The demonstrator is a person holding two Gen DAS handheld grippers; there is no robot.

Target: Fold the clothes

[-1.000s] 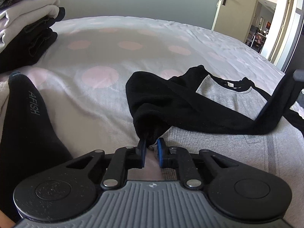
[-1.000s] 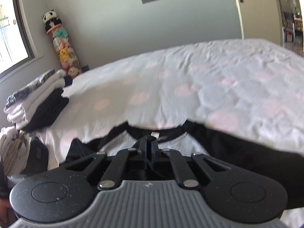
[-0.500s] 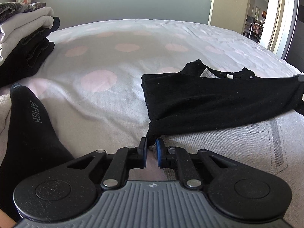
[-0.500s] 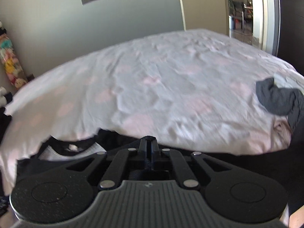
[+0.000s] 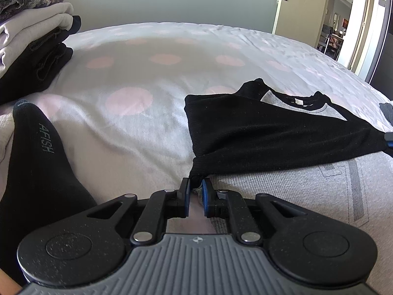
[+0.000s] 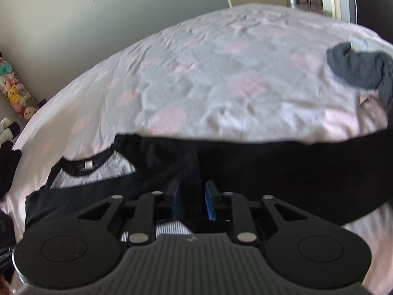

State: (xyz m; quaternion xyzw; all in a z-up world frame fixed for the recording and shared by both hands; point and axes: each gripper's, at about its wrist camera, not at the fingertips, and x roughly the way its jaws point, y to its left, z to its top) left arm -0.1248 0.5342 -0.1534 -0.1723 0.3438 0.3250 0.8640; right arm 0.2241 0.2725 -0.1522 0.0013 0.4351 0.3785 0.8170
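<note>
A grey shirt with black sleeves lies on the bed. One black sleeve is folded flat across the shirt's chest, just below the collar. My left gripper is shut on the sleeve's near left corner, low on the sheet. In the right wrist view my right gripper has its jaws opening, blue pads apart, and a fold of the black sleeve runs loose between them. One of its fingertips shows at the right edge of the left wrist view.
The bed sheet is pale with pink dots. A stack of folded clothes sits at the far left, and a black sock lies near it. A dark grey garment lies at the far right. An open door stands beyond.
The black sleeve was drawn to the right and laid flat over the shirt. My right gripper sank with it and its jaws parted. The left gripper kept its grip and place.
</note>
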